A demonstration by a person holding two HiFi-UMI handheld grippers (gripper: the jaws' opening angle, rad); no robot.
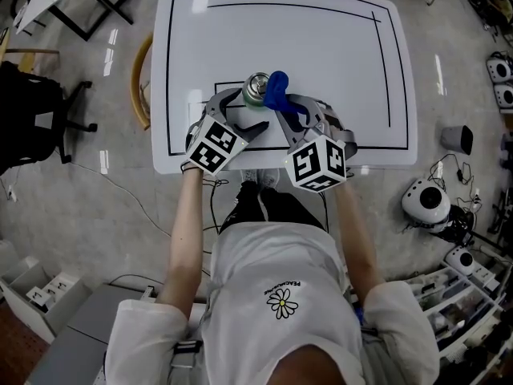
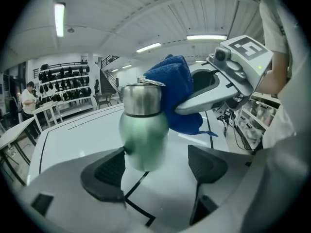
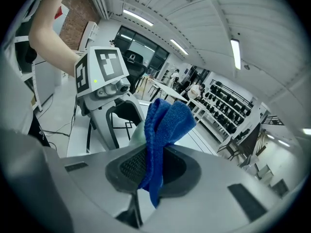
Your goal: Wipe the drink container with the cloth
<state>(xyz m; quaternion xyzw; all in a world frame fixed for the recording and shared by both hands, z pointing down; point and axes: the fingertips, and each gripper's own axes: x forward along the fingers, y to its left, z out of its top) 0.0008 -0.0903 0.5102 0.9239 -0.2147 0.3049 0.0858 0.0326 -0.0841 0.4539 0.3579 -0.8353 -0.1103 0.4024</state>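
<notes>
Both jaws of the left gripper (image 2: 158, 166) gape wide, green bottle (image 2: 143, 135) between them; right gripper (image 3: 150, 166) pinches the blue cloth (image 3: 165, 125), touching the bottle's top.

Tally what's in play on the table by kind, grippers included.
Green metal bottle: 1
Blue cloth: 1
Grippers: 2 (left gripper, right gripper)
Total: 4

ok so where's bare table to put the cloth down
The whole far half of the table beyond the bottle is bare, as are its left and right sides. Crowded at the near middle: cloth, left gripper, right gripper.
</notes>
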